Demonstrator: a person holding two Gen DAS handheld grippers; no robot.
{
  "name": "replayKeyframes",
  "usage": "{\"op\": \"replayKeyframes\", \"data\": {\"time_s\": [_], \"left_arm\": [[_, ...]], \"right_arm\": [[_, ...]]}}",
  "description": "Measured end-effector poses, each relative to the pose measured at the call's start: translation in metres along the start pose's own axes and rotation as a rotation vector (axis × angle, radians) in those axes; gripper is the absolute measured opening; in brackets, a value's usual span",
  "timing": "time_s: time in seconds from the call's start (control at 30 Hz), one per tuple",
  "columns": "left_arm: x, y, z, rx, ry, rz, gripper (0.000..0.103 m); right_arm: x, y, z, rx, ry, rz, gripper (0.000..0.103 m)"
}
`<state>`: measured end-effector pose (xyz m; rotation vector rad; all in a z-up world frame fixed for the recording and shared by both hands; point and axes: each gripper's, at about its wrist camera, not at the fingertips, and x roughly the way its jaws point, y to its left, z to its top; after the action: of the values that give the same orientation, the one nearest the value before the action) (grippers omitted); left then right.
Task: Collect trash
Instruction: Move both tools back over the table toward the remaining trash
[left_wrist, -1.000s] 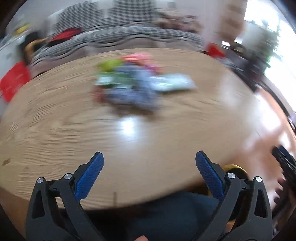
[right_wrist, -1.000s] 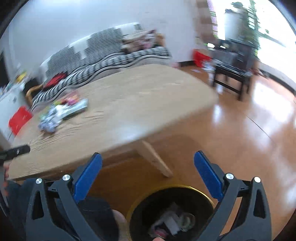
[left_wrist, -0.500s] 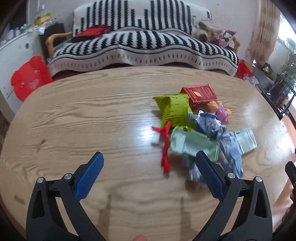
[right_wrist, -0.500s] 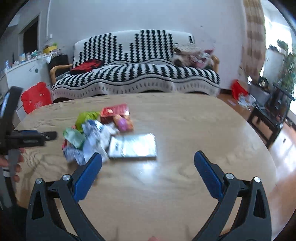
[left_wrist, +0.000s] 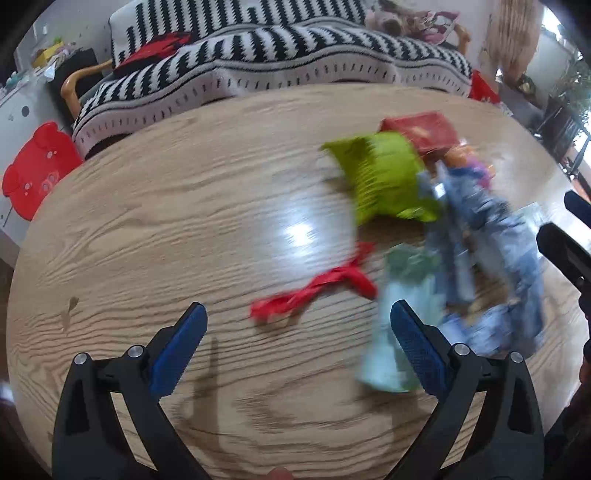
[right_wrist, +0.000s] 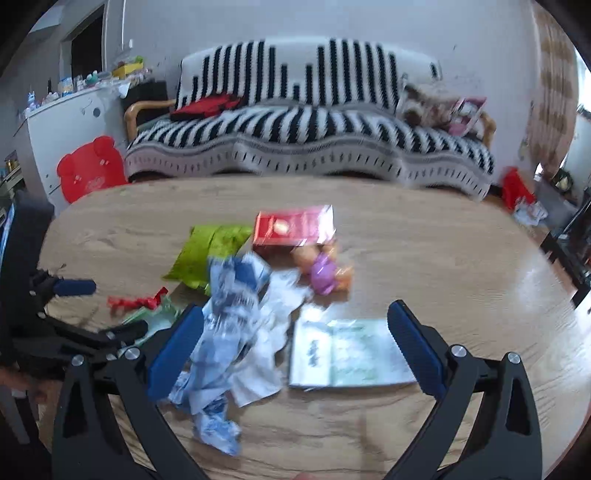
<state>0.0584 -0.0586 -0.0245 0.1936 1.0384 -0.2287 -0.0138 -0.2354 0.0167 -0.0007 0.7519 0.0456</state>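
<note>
Left gripper (left_wrist: 297, 332) fingers spread above wooden table (left_wrist: 166, 221), red twisted wrapper (left_wrist: 314, 291) just ahead, right gripper (right_wrist: 295, 332) fingers spread over crumpled blue-white paper (right_wrist: 236, 317), green bag (right_wrist: 207, 251), red box (right_wrist: 291, 229), small doll (right_wrist: 321, 266), flat leaflet (right_wrist: 347, 354), striped sofa (right_wrist: 306, 136) behind

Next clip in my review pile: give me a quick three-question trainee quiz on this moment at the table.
1. True or false: the left gripper is shut on the red ribbon.
2. Which item lies nearest the sofa? A) red box B) crumpled blue-and-white wrapper C) flat silvery packet
3. Fill in: between the open fingers of the right gripper lie the wrapper and the ____ packet.

Key:
1. False; both grippers are open and hold nothing, and the ribbon lies on the wooden table ahead of the left one.
2. A
3. Silvery
</note>
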Motion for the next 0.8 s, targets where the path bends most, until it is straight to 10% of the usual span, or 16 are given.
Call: {"op": "replayKeyframes", "data": {"time_s": [0.53,0.8], "left_arm": [[-0.014,0.017,-0.013,-0.048,-0.009,-0.108,0.097],[-0.013,-0.003,-0.008,-0.024,-0.015,-0.072,0.097]], "right_arm": [[-0.009,-0.063,-0.013,0.127,-0.028,-0.118,0.096],[-0.010,-0.021,-0.005,0.074,-0.028,0.035,0.096]]}}
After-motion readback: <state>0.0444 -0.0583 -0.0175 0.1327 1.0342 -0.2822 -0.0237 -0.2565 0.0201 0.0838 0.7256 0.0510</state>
